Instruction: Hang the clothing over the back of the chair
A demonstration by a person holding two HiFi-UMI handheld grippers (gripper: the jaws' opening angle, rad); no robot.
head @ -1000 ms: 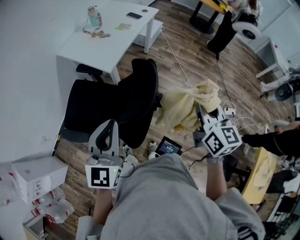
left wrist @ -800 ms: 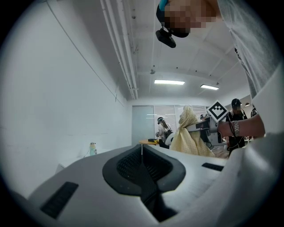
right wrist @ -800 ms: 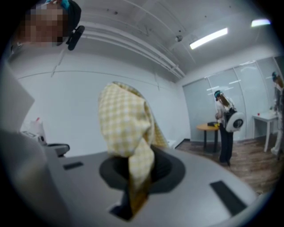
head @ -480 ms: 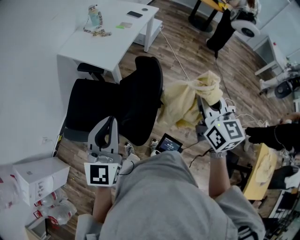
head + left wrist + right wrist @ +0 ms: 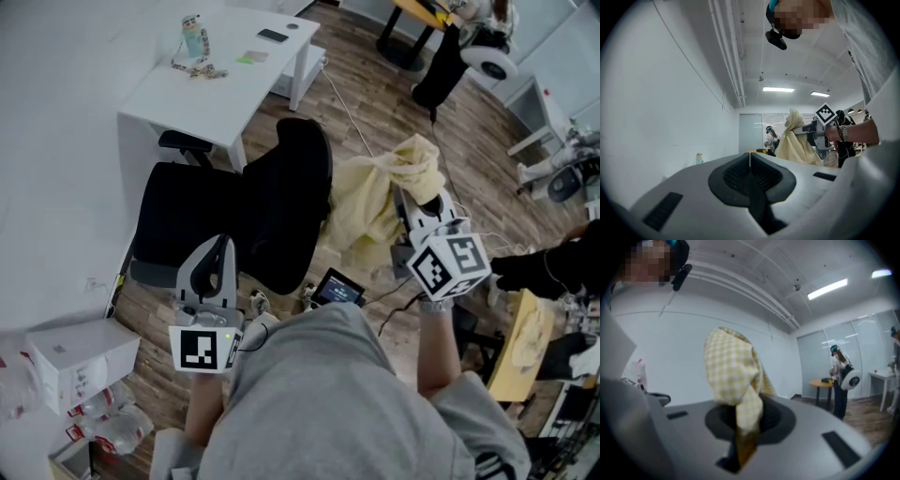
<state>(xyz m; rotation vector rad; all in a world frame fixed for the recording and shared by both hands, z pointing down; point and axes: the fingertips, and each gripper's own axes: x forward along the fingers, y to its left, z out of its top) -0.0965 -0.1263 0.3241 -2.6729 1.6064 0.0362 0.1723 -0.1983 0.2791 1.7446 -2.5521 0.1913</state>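
Observation:
A pale yellow checked garment (image 5: 375, 202) hangs bunched from my right gripper (image 5: 419, 208), which is shut on its upper fold. In the right gripper view the cloth (image 5: 736, 376) is pinched between the jaws and stands up above them. The black office chair (image 5: 286, 211) is just left of the hanging cloth, its back toward me and its seat (image 5: 183, 220) toward the white desk. My left gripper (image 5: 221, 248) is held near the chair's lower back, shut with nothing in it. The left gripper view shows the garment (image 5: 799, 143) hanging from the right gripper (image 5: 813, 133) off to its right.
A white desk (image 5: 225, 80) with a bottle (image 5: 193, 36) and a phone (image 5: 275, 36) stands beyond the chair against the white wall. A tablet (image 5: 336, 289) and cables lie on the wood floor below the garment. A white box (image 5: 80, 356) sits lower left. A person's arm (image 5: 553, 267) reaches in at the right.
My right gripper has risen a little with the garment still in it. The left gripper has edged slightly forward and stays shut.

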